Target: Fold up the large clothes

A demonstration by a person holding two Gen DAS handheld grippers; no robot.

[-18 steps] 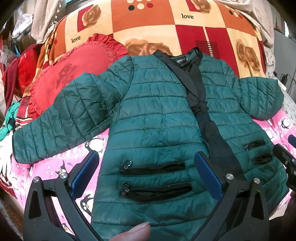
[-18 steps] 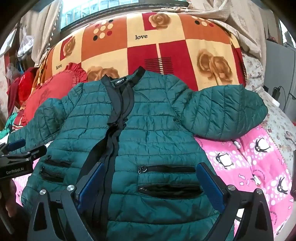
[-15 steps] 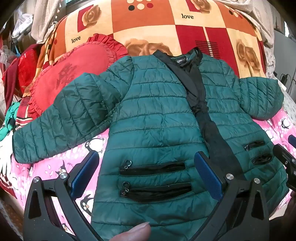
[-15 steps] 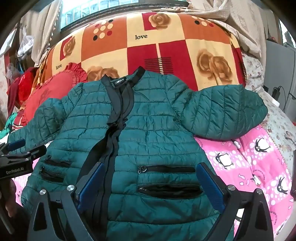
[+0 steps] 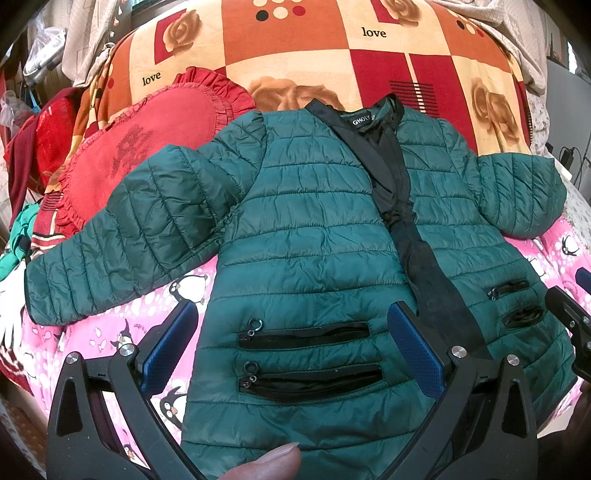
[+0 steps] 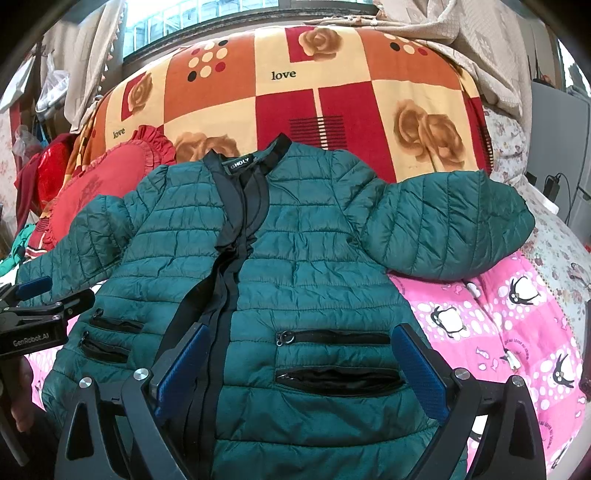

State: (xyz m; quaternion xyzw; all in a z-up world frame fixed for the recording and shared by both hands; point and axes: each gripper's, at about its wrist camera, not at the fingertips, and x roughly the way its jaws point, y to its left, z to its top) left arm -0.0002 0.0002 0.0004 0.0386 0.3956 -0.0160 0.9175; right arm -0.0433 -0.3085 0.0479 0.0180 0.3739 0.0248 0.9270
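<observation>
Nothing is moving since the earlier frames: both claws, left (image 5: 291, 347) and right (image 6: 295, 362), are hovering spread over the jacket's (image 5: 314, 229) hem (sleeves splayed, ready for folding).

– What's the bed like?

– A pink sheet (image 6: 509, 332) with penguins covers the near part. Farther back lies a checked blanket (image 6: 332, 81) in orange, red and cream, with roses and the word "love".

– And to the left?

– A red frilled cushion (image 5: 147, 147) leans on the blanket, with red cloth (image 5: 33, 147) heaped beyond it.

– Any window?

– Yes, at the far side, a window (image 6: 207, 18) bright with daylight, a pale curtain (image 6: 92, 59) hanging at its left.

– The right side?

– A beige cloth (image 6: 480, 48) is draped there, and a floral sheet (image 6: 554, 251) runs along the bed's edge.
</observation>
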